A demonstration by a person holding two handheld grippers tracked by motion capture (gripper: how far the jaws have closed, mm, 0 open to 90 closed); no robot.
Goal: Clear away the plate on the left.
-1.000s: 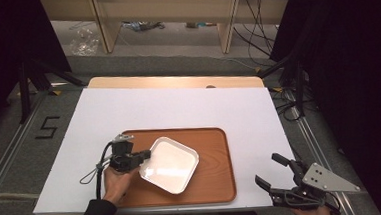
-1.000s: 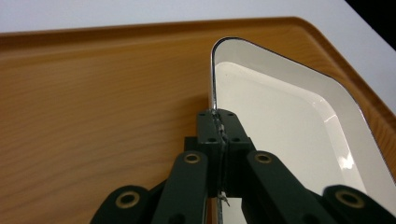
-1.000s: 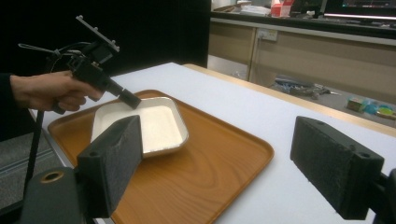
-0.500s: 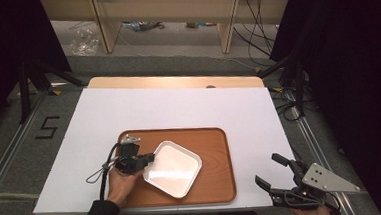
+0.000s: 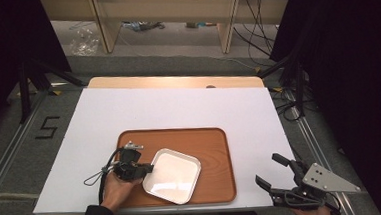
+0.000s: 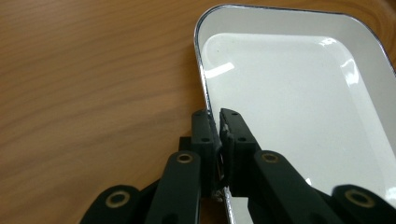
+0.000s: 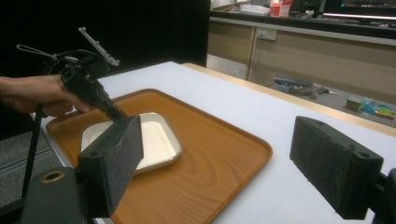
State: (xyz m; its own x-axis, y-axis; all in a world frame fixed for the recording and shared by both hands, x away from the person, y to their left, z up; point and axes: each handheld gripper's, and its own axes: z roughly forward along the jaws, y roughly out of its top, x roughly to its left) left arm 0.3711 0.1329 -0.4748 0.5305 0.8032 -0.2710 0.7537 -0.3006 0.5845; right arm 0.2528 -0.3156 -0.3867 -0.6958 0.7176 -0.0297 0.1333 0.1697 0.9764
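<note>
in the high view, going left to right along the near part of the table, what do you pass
left tongs at the dish's rim → white dish → bare wood of the tray → white tabletop → right tongs, open, off the table's near right corner

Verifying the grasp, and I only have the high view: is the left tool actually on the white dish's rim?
Observer: Yes. In the left gripper view the left tool straddles the white dish at its rim, one jaw inside, one outside. The jaws have just been opening slightly, with the rim between them.
Operator: Dish lifted off the tray?
Observer: From the right gripper view's low angle, its visible side rests on the wooden tray.
Operator: Right tool?
Observer: It points across the tray toward the dish. The right tool has its pads wide apart, with nothing between them.
</note>
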